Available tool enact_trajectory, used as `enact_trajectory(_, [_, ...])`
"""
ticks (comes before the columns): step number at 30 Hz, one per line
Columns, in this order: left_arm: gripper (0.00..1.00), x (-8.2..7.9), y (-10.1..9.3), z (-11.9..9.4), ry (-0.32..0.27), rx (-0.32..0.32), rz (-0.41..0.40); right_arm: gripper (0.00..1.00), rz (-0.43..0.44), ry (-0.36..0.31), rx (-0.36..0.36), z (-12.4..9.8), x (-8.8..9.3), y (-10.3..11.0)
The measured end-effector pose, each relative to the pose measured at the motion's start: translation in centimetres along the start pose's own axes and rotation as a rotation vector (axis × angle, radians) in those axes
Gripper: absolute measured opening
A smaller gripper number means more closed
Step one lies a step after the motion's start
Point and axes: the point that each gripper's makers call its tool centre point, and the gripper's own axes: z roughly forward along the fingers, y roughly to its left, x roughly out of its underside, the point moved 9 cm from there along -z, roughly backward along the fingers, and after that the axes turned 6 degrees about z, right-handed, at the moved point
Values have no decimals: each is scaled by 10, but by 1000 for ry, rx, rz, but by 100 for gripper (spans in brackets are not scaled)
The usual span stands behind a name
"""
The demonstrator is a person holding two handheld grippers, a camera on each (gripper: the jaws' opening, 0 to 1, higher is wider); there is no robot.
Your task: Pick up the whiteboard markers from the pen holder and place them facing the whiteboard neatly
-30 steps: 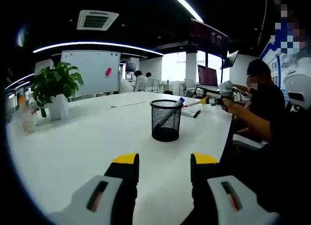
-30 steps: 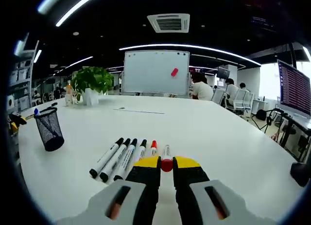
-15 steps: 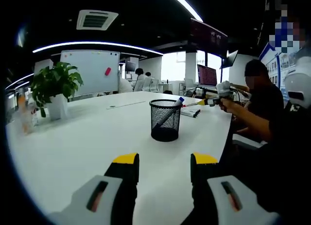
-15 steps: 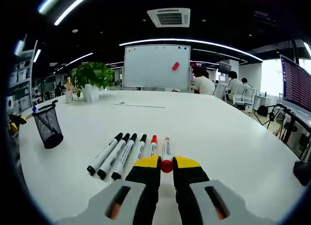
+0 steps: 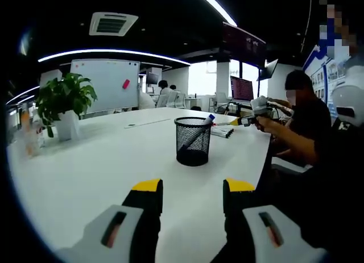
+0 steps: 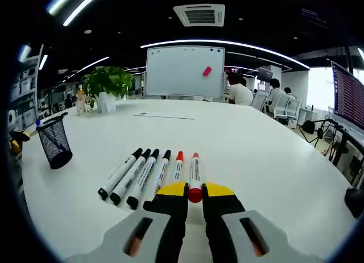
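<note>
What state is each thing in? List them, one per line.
Left gripper: open, empty.
Right gripper: shut on red marker.
Four laid markers: flat in a row, caps toward whiteboard.
Pen holder: upright, blue-capped marker leaning inside.

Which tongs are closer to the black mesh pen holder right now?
Left. The left tongs sit open just short of the black mesh pen holder, pointing at it. The right tongs are off across the table, gripping a red-capped marker; there the holder stands far to the side.
</note>
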Motion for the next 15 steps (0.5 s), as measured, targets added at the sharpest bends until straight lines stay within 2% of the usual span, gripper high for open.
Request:
enact_trajectory(4, [44, -1, 3, -1, -24, -9, -7, 13, 8, 8, -3, 2, 1, -2])
enact_trajectory(15, [44, 0, 0, 1, -18, -16, -12, 13, -4, 22, -14, 1, 2, -2])
